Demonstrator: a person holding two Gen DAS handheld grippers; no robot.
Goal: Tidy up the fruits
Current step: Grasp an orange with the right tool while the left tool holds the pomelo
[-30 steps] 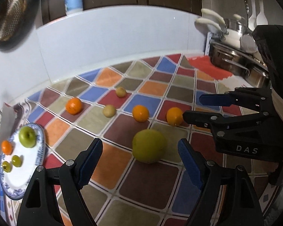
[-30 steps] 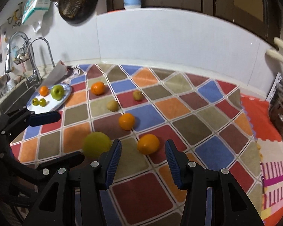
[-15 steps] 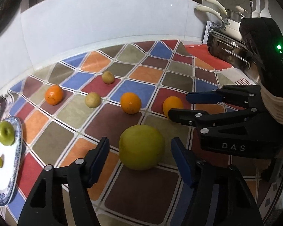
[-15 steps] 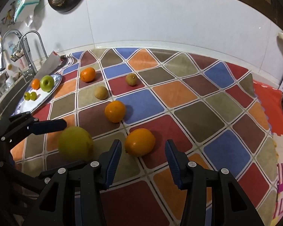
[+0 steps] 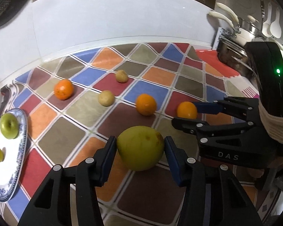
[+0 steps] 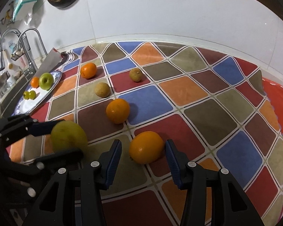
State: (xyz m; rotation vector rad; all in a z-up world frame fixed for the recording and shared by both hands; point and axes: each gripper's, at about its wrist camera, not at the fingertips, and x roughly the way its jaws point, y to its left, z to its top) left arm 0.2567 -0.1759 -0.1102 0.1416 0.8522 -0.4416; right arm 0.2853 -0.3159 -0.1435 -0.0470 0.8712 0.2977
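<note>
Jaws of the left gripper (image 5: 140, 148) have just been closing and now sit against both flanks of the big yellow-green fruit (image 5: 140, 147), pads touching its widest part; fruit rests on the bench. Jaws of the right gripper (image 6: 143, 150) stand part open astride the near orange (image 6: 146, 147), a gap showing on each side, no contact yet. Blue-rimmed plate (image 6: 57, 79) lies far left of the yellow-green fruit, by the sink edge, carrying a green apple (image 6: 46, 81), a small orange fruit and two small green ones. Beyond the yellow-green fruit, loose on the cloth: a second orange (image 6: 118, 110), a third orange (image 6: 88, 70) nearer the plate, two small brown fruits (image 6: 102, 89). Judged handling: yellow-green fruit looks firm, fairly heavy, smooth-skinned and round, so liable to roll or slip; hold across the widest middle, as now. Orange is lighter, skin slightly yielding; same equatorial hold. Surface is a patchwork cloth of coloured diamonds (image 5: 152, 73), somewhat rumpled, soft enough to check rolling. Room: kitchen, white splashback behind, taps (image 6: 13, 43) past the plate, steel pots (image 5: 234, 54) off to the right.
</note>
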